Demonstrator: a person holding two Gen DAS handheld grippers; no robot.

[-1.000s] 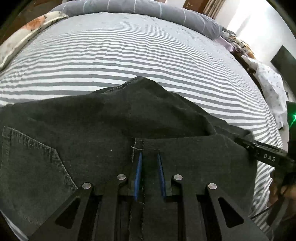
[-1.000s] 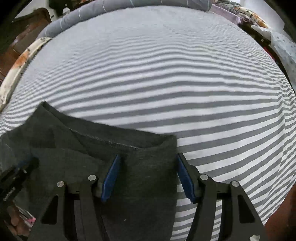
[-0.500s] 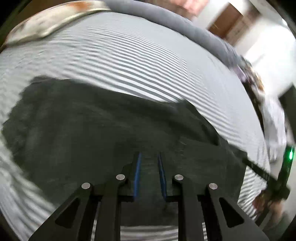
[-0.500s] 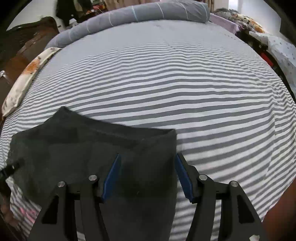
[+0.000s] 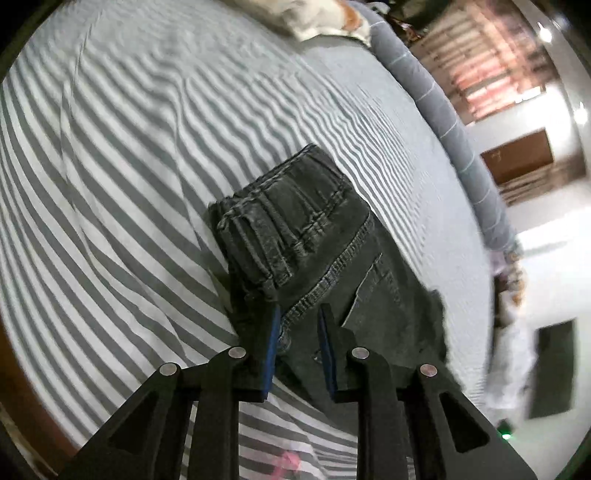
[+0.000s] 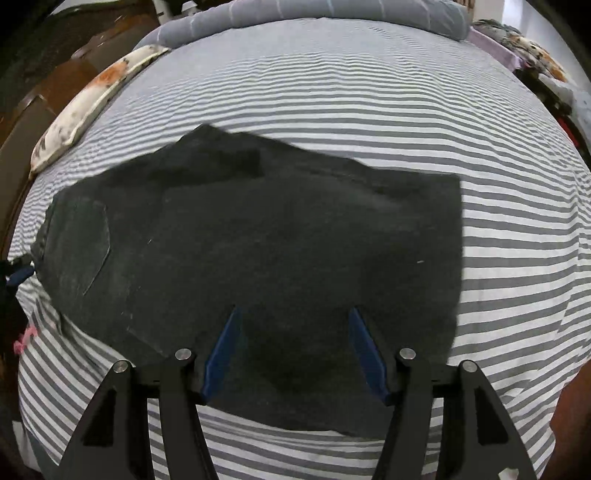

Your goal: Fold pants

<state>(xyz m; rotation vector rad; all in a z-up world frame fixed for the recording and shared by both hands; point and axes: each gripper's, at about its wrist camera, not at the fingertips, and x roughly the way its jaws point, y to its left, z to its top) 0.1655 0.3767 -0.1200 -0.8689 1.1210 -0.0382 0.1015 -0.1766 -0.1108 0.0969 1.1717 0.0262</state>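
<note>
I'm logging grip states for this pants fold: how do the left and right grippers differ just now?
Left gripper: blue pads set narrowly, dark grey denim pants lying between them near the waistband; its jaws have just been opening. Right gripper: pads spread wide, hovering above the flat trouser fabric, nothing pinched. Whether the left pads press the denim is unclear. Both have black frames with blue pads and point down at the striped bedsheet.

Plenty of open striped bedsheet (image 6: pixel 369 92) beyond and to the right of the folded dark pants (image 6: pixel 258 240). A floral pillow (image 6: pixel 92 96) lines the left edge, a grey bolster (image 6: pixel 314 11) closes the far end, and wooden furniture (image 6: pixel 44 77) stands past the pillow
</note>
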